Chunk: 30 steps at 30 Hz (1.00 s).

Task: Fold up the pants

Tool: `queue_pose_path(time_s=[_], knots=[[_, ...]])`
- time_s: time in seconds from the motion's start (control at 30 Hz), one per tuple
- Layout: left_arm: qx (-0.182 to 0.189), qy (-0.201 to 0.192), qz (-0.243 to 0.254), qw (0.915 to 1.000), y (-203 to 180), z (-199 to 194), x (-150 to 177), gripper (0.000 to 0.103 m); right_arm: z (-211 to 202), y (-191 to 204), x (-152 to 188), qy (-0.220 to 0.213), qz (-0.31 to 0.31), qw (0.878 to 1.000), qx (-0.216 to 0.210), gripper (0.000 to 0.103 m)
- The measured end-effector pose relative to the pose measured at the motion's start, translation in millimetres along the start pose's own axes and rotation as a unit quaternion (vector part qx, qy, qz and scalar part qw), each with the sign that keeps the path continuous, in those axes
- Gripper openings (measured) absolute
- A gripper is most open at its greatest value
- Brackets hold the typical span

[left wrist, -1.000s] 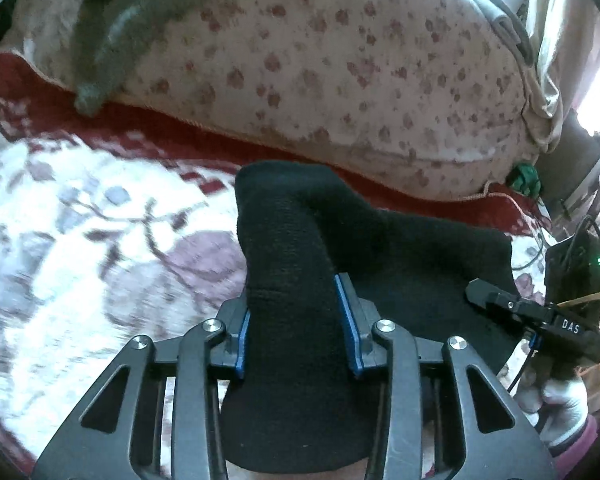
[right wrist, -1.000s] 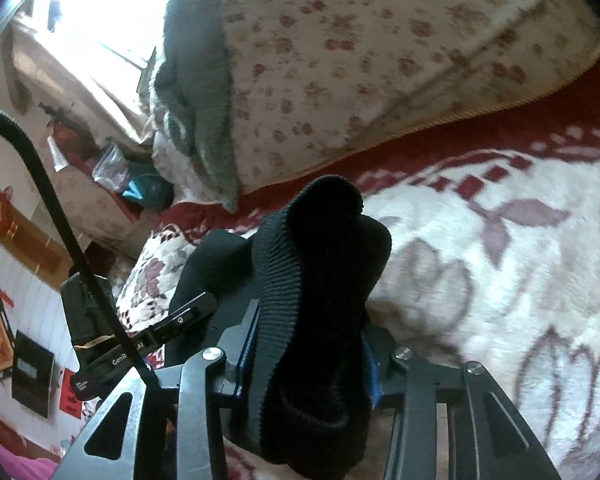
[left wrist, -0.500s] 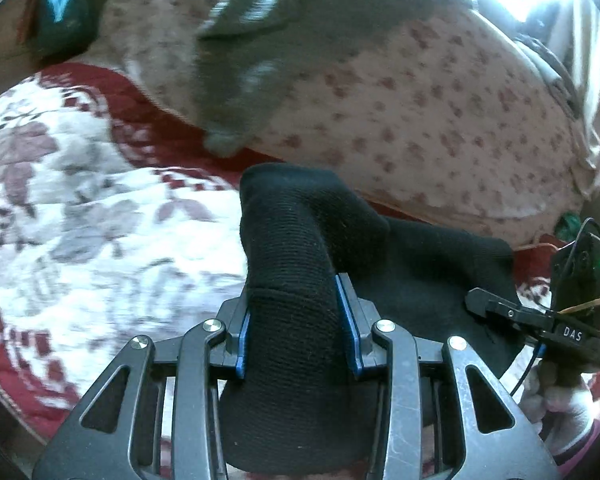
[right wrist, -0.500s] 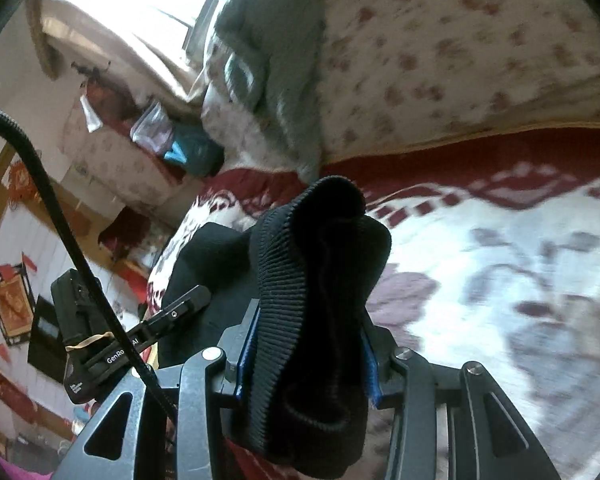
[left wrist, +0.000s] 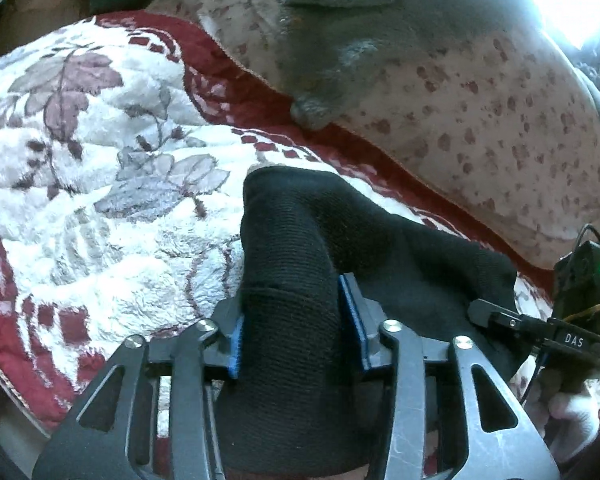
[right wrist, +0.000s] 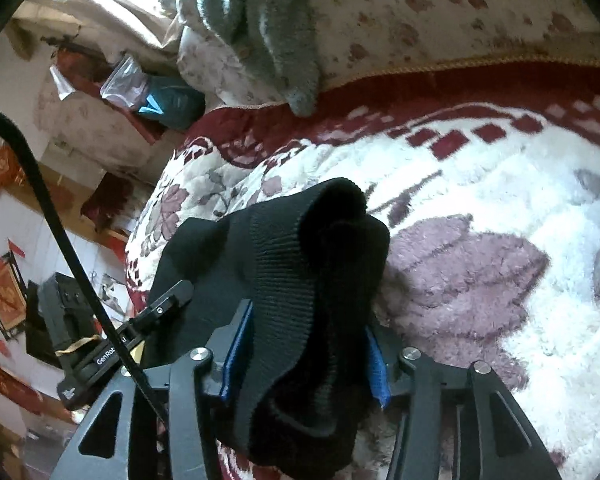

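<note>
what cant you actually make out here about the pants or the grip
- Left wrist view: the black pants cover the left gripper's opening fingers; contact unclear.
- Right wrist view: the same at the right gripper, also opening.
- Both views: the bottom edge cuts the pants off; their full shape is hidden.

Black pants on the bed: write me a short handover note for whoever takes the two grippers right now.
Left gripper: jaws opening, a bunched fold of the black pants between them.
Right gripper: jaws opening too, the ribbed edge of the same pants between them.
Where things are: the pants hang between both grippers just over the floral blanket; the spotted quilt and a grey garment lie behind.
Done: both ends gathered.
Left: let go, lay the fold flat, smooth it, probably fold once more.
</note>
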<state>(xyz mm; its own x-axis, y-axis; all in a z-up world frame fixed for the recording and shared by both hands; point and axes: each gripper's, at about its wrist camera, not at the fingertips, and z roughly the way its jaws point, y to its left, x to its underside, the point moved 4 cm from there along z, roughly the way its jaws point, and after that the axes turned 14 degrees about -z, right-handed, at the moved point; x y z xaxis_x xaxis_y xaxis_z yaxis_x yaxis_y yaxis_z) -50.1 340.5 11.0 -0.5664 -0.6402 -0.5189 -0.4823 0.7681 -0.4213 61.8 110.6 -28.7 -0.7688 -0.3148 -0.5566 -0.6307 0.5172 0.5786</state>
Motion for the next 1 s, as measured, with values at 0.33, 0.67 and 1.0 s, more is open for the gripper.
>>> queue_pose_path(time_s=[0.33, 0.67, 1.0], knots=[[-0.034, -0.009, 0.006, 0.9993, -5, -9, -2, 0.055, -29, 19, -5, -0.002, -0.047, 0.997, 0.059, 0.053], [-0.063, -0.069, 0.039, 0.9949, -28, -52, 9, 0.055, -66, 58, -4, -0.026, -0.118, 0.987, 0.108, 0.053], [-0.07, -0.099, 0.046, 0.9916, -44, -79, 29, 0.055, -61, 91, 5, -0.03, -0.154, 0.981, 0.117, 0.054]])
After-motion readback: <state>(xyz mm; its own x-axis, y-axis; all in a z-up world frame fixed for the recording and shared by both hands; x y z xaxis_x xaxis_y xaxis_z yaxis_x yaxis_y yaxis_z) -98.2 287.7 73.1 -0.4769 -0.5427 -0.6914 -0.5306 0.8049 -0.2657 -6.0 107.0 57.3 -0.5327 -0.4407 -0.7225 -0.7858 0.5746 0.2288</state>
